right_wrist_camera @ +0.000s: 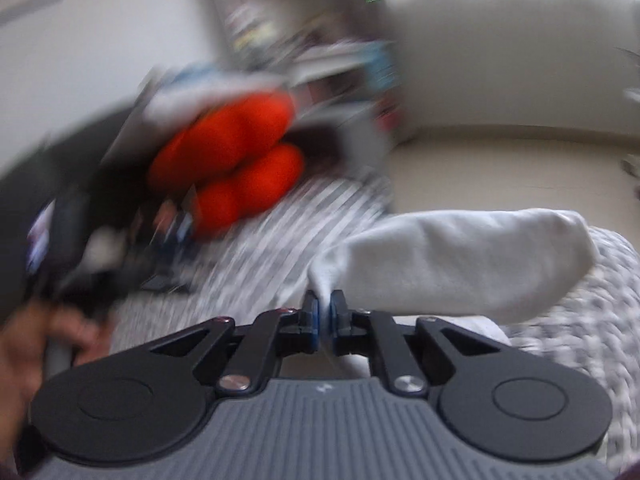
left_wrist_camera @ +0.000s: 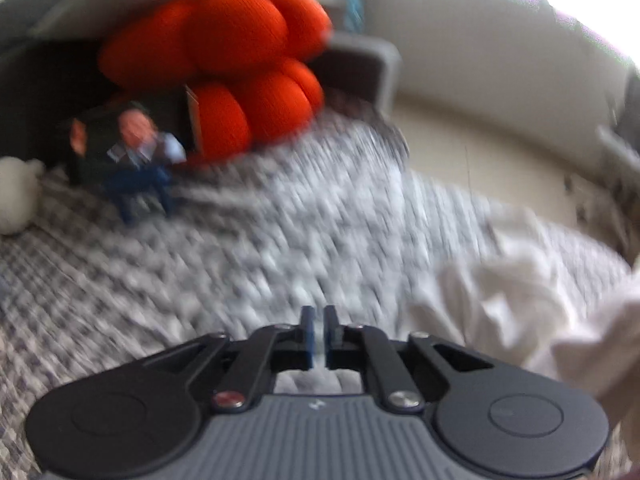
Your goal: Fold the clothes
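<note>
Pinching a white sock (right_wrist_camera: 460, 260) between its jaws, our right gripper (right_wrist_camera: 325, 312) holds it so it hangs out to the right over the checked bedspread (right_wrist_camera: 580, 320). Our left gripper (left_wrist_camera: 319, 334) has its jaws nearly together, seemingly empty through the blur, with crumpled white clothes (left_wrist_camera: 500, 300) just right of them and an orange cushion (left_wrist_camera: 224, 68) far ahead.

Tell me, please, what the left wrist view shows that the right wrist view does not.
Only the left wrist view shows the left gripper, jaws nearly shut with only a sliver of gap and nothing clearly between them, plus a cream plush toy at the left edge. Only the right wrist view shows the right gripper shut on the white garment, which is lifted above the bed, and a hand at lower left. Both show the orange cushion, the checked bedspread and the white garment, all blurred.
</note>
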Demonstrator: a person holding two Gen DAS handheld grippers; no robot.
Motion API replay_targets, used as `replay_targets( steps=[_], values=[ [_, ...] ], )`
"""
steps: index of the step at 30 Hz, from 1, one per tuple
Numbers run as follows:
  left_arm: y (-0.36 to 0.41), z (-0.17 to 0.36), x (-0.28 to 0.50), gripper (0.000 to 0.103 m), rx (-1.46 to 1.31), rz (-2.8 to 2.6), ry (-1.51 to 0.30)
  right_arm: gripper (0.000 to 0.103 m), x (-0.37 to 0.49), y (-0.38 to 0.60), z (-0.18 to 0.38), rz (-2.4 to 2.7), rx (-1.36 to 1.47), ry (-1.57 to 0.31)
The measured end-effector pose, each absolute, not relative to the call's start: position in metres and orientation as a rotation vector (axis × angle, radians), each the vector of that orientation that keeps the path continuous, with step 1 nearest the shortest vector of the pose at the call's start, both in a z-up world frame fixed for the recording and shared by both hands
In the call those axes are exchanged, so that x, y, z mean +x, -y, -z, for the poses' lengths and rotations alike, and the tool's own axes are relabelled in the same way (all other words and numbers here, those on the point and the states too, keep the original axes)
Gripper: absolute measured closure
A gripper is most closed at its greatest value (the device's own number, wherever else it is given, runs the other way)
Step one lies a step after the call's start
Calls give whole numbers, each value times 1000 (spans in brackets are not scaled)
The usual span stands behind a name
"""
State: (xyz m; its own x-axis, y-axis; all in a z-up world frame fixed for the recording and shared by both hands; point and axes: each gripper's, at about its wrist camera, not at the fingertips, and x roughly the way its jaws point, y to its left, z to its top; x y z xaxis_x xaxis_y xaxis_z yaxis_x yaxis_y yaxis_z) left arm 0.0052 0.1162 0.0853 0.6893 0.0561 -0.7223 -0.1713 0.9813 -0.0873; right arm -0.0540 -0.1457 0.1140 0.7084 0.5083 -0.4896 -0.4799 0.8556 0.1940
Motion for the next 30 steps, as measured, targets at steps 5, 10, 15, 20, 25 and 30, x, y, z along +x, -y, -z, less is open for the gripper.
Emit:
replay_targets(
  steps=[5,10,15,20,25,30],
  values=[
    [-106,-83,5,47,-191,-28,-832,90,-83,129,-114,-842,-147,-538],
    [-104,-81,6,43,-180,-8,-846,88,-104,130,-116,-966,-223,-512],
    [-103,-78,7,35,-169,12,-860,84,-113,161,-141,-1066,-48,-346],
    [-100,-75,8,33,-158,39,-873,46,-77,188,-140,-778,101,-373],
    [-95,-69,15,33,-155,81,-901,46,-16,205,-101,-428,175,-631],
    [-92,-57,25,34,-146,95,-955,49,29,213,-71,-318,271,-778]
  ],
)
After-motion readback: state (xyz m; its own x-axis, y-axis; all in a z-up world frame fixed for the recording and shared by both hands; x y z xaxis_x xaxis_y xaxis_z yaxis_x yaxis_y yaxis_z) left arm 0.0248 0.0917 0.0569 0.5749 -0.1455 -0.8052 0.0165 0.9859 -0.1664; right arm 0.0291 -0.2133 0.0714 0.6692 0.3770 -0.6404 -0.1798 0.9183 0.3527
